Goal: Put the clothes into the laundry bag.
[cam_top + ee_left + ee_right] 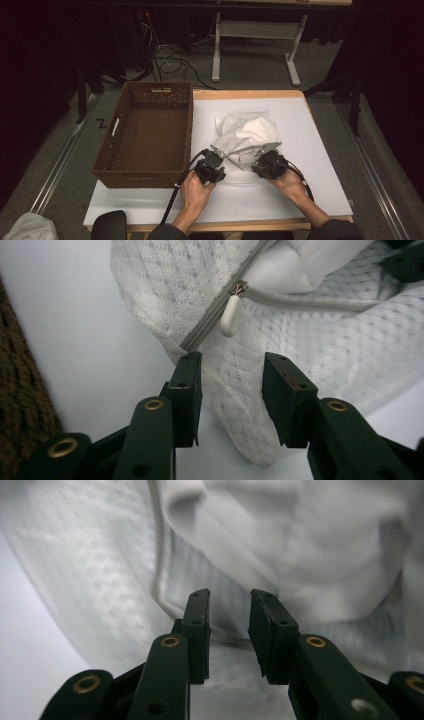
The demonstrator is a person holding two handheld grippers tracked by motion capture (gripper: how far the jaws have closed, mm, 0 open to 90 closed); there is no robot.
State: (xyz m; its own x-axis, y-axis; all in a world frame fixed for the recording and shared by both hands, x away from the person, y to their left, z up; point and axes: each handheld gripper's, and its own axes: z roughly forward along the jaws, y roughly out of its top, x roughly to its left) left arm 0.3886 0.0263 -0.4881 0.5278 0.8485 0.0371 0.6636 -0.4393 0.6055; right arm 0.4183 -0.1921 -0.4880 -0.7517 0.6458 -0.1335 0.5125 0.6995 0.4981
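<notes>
A white mesh bag (247,135) with a grey zipper lies crumpled on the white table cover, with white cloth (285,272) showing through its opening. In the left gripper view the zipper's white pull (230,315) hangs just beyond my left gripper (232,365). That gripper's jaws stand apart over a fold of the mesh (235,390), and the pads do not press on it. My left gripper (216,152) is at the bag's near left edge. My right gripper (265,152) is at its near right edge. Its jaws (230,600) are apart, with the bag's rim (160,575) and white cloth (300,540) close ahead.
A brown woven basket (150,95) stands on the table's left part, close beside my left hand, with nothing showing inside it. The white table cover (320,165) lies bare to the right of the bag and along the near edge. A desk frame and cables are on the floor beyond.
</notes>
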